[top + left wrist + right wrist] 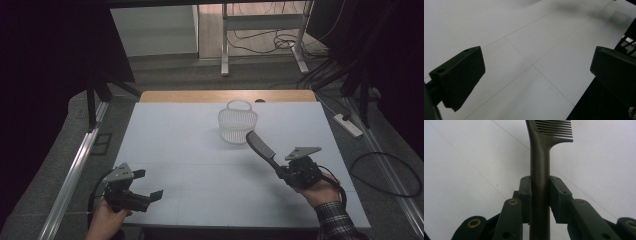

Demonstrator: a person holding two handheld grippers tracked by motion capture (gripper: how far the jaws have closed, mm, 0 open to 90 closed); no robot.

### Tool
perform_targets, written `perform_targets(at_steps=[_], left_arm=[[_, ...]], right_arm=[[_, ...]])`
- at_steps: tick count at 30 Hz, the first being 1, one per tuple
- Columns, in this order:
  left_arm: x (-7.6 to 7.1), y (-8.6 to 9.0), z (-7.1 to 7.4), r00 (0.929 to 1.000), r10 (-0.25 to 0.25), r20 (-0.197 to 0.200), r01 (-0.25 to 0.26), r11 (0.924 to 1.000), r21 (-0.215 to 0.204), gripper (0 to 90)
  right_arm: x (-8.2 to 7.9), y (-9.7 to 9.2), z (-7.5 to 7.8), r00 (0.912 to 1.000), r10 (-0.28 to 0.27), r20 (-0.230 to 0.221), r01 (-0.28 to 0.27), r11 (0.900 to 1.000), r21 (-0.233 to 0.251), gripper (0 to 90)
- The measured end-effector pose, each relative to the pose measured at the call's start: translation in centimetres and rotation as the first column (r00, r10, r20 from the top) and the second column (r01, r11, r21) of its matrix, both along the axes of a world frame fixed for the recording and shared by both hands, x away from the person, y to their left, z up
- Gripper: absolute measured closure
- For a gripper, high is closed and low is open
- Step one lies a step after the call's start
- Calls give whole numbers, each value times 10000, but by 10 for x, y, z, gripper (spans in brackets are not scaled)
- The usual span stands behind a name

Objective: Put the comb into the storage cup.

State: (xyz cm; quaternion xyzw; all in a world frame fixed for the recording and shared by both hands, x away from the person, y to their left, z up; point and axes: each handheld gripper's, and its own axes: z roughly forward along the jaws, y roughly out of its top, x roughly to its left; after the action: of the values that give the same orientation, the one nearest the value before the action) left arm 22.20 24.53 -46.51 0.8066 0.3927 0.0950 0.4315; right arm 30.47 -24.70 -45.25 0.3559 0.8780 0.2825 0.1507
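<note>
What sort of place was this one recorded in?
Probably a lab or workshop set up for recording, not a home. A white-covered table stands between dark curtains, with cables on the floor around a metal desk frame and a power strip beside it.

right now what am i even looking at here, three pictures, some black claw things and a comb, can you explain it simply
A person sits at a white table and holds a hand tool in each hand; each tool ends in two-jaw tongs. The wide picture comes from a camera above, looking down on the table. The other two come from small cameras riding on the tools, looking along their jaws.

On the table stands a small white basket with a handle. The right tongs are shut on the handle of a dark comb, with its toothed end pointing toward the basket. The left tongs are open, nothing between the jaws, above the near left part of the table. Behind the table are a floor, cables and a desk frame.
</note>
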Motion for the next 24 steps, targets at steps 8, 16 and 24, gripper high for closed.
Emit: perform_targets(at_steps=[8, 16, 24], left_arm=[[16, -15, 7, 9994, -329, 126, 328, 9994, 75, 0], [31, -29, 14, 9979, -610, 227, 613, 9981, -101, 0], [47, -42, 20, 9972, -747, 66, 748, 9969, -253, 0]], right_arm=[[-4, 1, 4, 9996, 47, 269, -53, 9997, 250, 731], [-7, 3, 6, 9985, 153, 517, -172, 9992, 367, 731], [-8, 6, 7, 9983, 256, 517, -283, 9983, 517, 731]])
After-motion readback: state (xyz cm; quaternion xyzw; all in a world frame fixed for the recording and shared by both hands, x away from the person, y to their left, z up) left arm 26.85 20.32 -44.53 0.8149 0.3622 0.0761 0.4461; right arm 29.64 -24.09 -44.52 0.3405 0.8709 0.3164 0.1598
